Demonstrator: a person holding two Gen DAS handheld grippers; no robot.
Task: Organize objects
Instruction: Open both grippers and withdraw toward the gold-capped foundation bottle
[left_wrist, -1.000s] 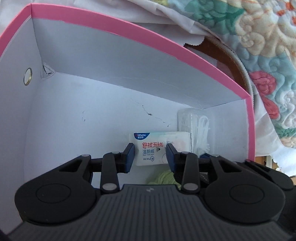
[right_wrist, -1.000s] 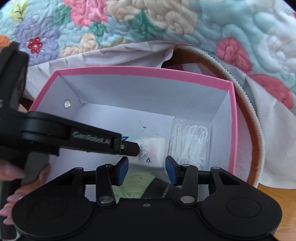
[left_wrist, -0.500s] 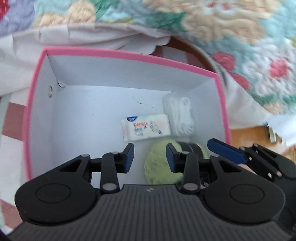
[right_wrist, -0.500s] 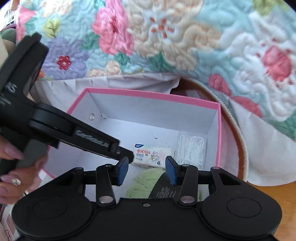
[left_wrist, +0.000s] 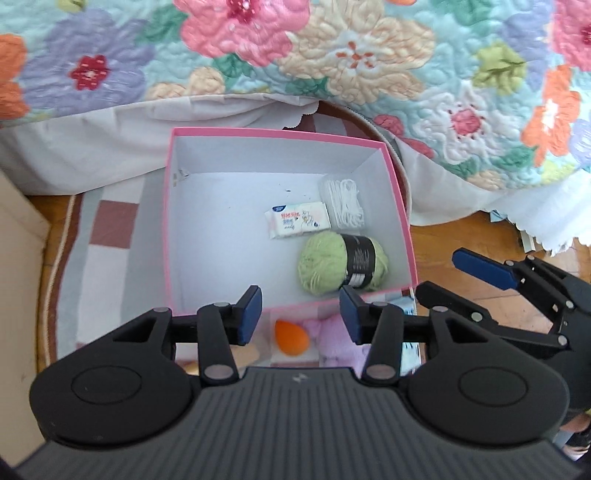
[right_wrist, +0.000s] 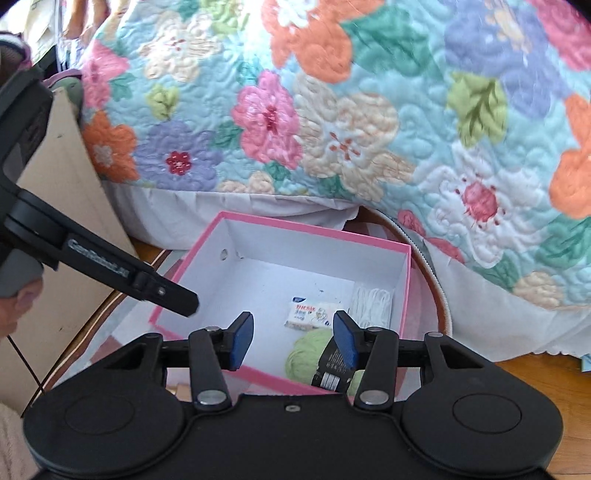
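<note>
A pink-rimmed white box (left_wrist: 280, 134) (right_wrist: 314, 230) stands on a rug by the bed. Inside lie a white wet-wipes pack (left_wrist: 297, 219) (right_wrist: 314, 313), a clear bag of white floss picks (left_wrist: 345, 203) (right_wrist: 371, 301) and a green yarn ball with a black label (left_wrist: 341, 264) (right_wrist: 308, 354). My left gripper (left_wrist: 301, 319) is open and empty, above the box's near edge. My right gripper (right_wrist: 291, 338) is open and empty, raised over the near side of the box. Below the left gripper lie an orange sponge (left_wrist: 291, 336) and a lilac cloth (left_wrist: 334, 341).
A floral quilt (left_wrist: 332, 55) (right_wrist: 369, 129) and white bed skirt hang behind the box. A checked round rug (left_wrist: 110, 229) lies on the wood floor (left_wrist: 461, 240). A beige board (right_wrist: 62, 192) stands at the left. The right gripper's finger (left_wrist: 484, 273) shows right of the box.
Both grippers have pulled up and back out of the box. The whole box and its contents now show, and the items in front of the box have come into view.
</note>
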